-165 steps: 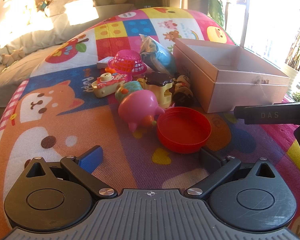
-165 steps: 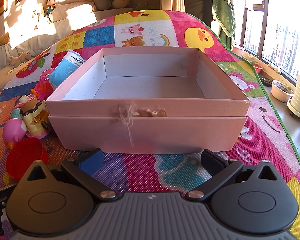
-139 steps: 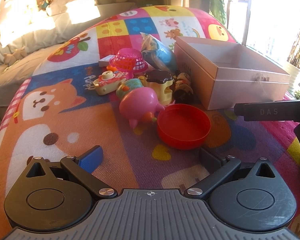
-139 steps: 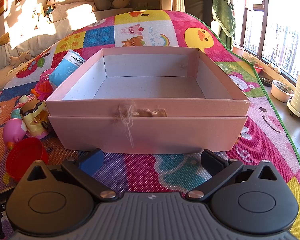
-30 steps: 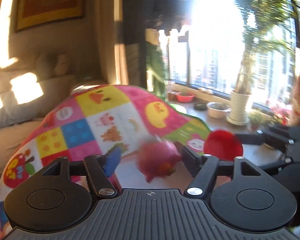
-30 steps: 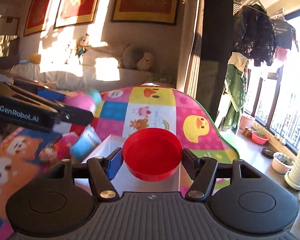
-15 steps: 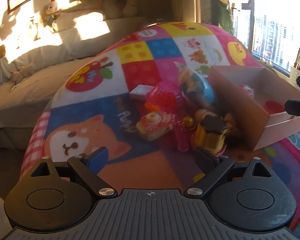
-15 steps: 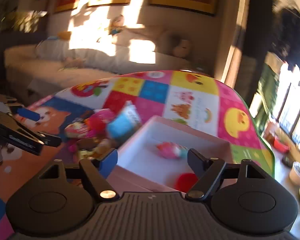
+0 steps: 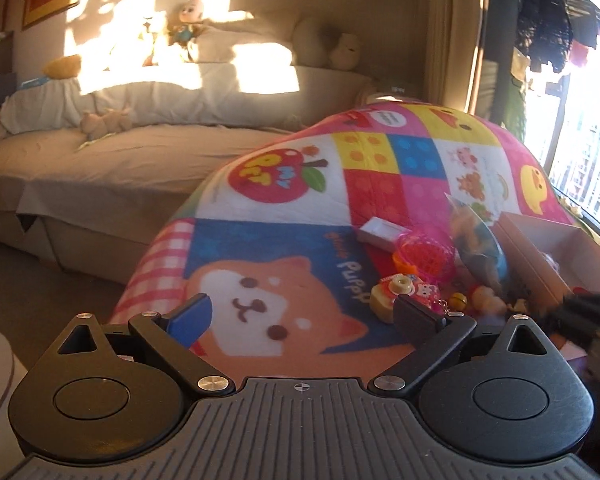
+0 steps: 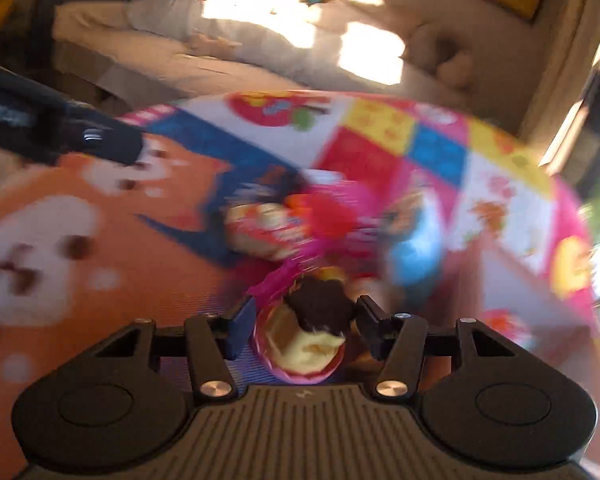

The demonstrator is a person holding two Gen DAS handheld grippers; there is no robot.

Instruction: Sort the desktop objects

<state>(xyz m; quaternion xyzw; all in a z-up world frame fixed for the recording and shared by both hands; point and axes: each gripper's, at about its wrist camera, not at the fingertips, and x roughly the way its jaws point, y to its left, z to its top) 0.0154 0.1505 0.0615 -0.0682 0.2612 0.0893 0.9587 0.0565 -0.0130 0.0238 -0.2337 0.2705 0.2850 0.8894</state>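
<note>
Sorting partly done, judging by the pile. Left tongs (image 9: 302,316) wide apart, holding nothing, lower centre. Right tongs (image 10: 302,320) narrowed around the pudding toy (image 10: 306,332) at lower centre; contact blurred, cannot tell. Pink box (image 9: 540,252) at right edge: contents barely visible. Camera toy (image 9: 396,294), pink basket (image 9: 428,256), snack bag (image 9: 476,240) remain on the play mat (image 9: 284,200).

The left wrist view sits high at the near left, facing across the play mat (image 9: 260,208) toward the sofa (image 9: 140,160). The right wrist view hangs close over the toy pile (image 10: 324,224), blurred. Both share mat, toys and sofa.
</note>
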